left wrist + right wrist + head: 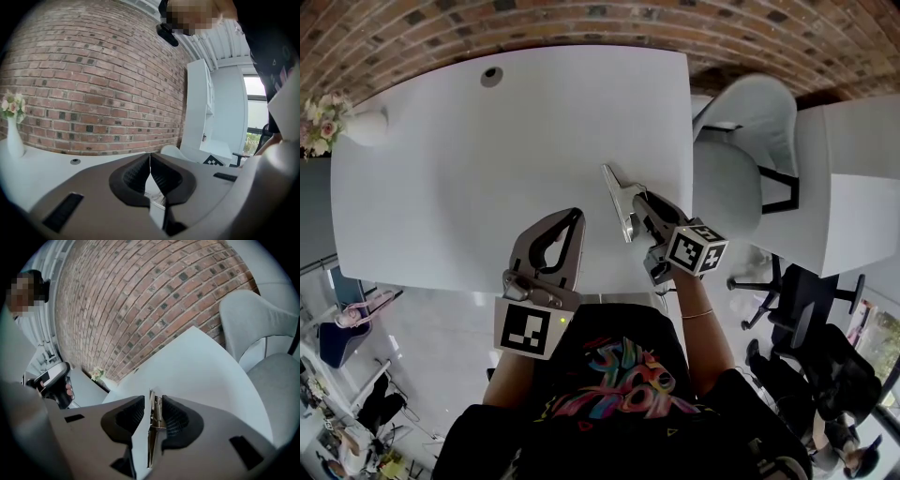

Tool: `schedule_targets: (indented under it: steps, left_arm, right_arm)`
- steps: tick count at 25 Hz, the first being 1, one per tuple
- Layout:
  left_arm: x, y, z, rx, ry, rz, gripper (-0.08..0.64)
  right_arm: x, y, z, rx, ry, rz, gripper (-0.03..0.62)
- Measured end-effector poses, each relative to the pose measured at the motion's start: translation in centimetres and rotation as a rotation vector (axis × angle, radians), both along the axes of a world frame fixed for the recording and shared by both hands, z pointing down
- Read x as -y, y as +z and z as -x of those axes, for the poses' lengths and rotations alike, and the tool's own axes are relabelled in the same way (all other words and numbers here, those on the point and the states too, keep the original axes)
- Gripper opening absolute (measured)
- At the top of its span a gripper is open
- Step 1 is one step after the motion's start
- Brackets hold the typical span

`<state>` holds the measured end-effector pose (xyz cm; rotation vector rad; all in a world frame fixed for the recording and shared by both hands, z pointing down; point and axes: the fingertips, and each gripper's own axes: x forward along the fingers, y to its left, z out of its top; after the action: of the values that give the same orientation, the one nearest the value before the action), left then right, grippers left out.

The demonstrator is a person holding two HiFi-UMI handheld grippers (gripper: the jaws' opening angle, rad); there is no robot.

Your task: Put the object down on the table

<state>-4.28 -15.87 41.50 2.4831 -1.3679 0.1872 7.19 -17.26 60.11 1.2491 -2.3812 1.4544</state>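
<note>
My right gripper (641, 201) is open, jaws loosely either side of the metal spring clamp (614, 183), right of centre at the white table's (441, 141) near edge. My left gripper (576, 216) is closed and empty.

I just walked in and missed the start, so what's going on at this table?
A person at a white table holds a hand-held gripper in each hand. The right hand-held gripper has a metal spring clip between its jaws. They stand apart, with a gap on one side, so the clip seems to lie loose on the table near its front edge. The left hand-held gripper is shut and empty, over the table beside it.
</note>
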Motion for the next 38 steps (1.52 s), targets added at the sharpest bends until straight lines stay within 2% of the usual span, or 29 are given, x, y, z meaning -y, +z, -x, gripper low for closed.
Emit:
schedule_targets:
  steps: [7, 15, 21, 25, 29, 31, 38]
  left_arm:
    - [-0.5, -1.2, -0.1, -0.001, -0.015, -0.028, 0.025]
    - [-1.3, -4.1, -0.8, -0.004, -0.042, -0.104, 0.025]
    - [-1.8, -7.3, -0.1, -0.017, -0.066, -0.174, 0.025]
    - [-1.8, -9.7, 1.1, -0.03, -0.097, -0.238, 0.025]
    - [-2.6, -10.6, 2.4, 0.009, -0.105, -0.264, 0.025]
    - [-2.5, -11.8, 3.0, -0.009, -0.123, -0.288, 0.025]
    - [-2.9, -12.8, 5.4, 0.012, -0.138, -0.285, 0.025]
  right_arm:
    - [0.3, -2.1, -2.0, 0.0, 0.08, -0.078, 0.138]
    - [0.7, -9.1, -4.1, 0.022, 0.132, -0.287, 0.143]
    - [0.5, -16.4, -3.7, -0.005, 0.075, -0.473, 0.143]
    - [0.6, -21.3, -2.5, -0.058, -0.005, -0.611, 0.141]
    - [-0.2, -25.6, -1.1, -0.087, -0.077, -0.711, 0.14]
    - [-0.6, -27.5, -0.8, -0.121, -0.093, -0.761, 0.138]
    - [-2.1, -32.8, 0.3, -0.254, -0.133, -0.903, 0.089]
